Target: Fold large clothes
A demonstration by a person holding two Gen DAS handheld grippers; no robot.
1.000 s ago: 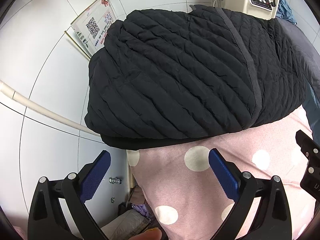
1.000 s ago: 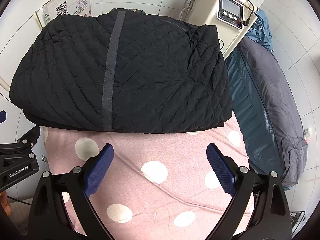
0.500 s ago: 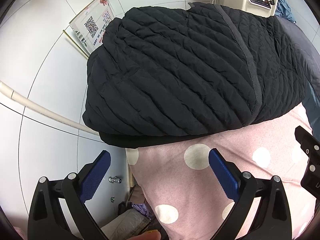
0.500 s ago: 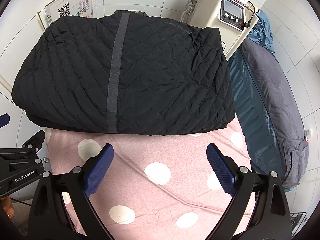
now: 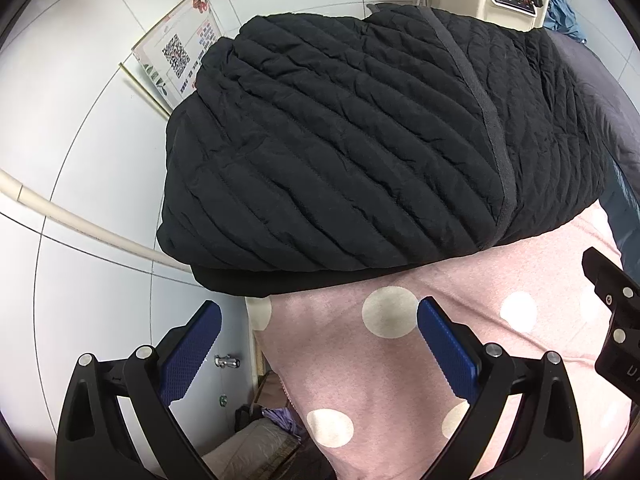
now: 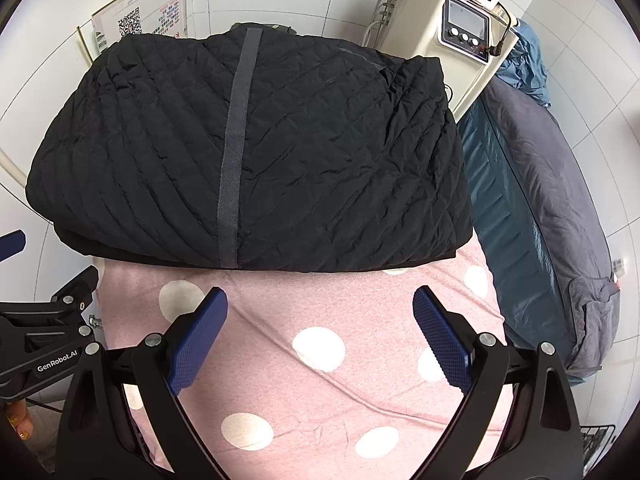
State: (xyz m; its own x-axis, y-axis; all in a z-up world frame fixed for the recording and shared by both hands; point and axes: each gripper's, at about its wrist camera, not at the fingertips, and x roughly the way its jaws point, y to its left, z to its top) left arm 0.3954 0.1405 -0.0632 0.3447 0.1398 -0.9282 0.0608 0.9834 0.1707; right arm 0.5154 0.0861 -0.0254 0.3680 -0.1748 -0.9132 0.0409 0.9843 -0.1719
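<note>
Black quilted jacket [image 6: 256, 160] lies folded into a thick rectangular bundle on the far half of a pink sheet w/ white polka dots [image 6: 320, 360]. A grey strip [image 6: 234, 152] runs front to back down the top of the bundle, left of centre in the right wrist view. Near edge of the bundle shows at least two stacked layers; its left side overhangs the sheet's left edge a bit.

Left tongs [image 5: 318, 344]: wide open, blue pads well apart, nothing between them, hovering over the near-left corner of the sheet, short of the jacket's near edge. Left pad sits out past the sheet's edge, over the white tiled wall [image 5: 80, 160].

Right tongs [image 6: 320, 334]: also wide open, empty, over the sheet's near-middle, just short of the jacket. Neither touches the fabric. Part of the left tongs' black frame shows at the lower left of the right wrist view, marked "GenRobot.AI".

Behind the jacket: a white machine w/ screen and three knobs [image 6: 464, 28], and a poster w/ QR code [image 6: 140, 20] on the wall. To the right, a blue-and-grey padded cover [image 6: 540, 200] lies alongside the sheet. A white pipe [image 5: 80, 220] crosses the wall on the left.
</note>
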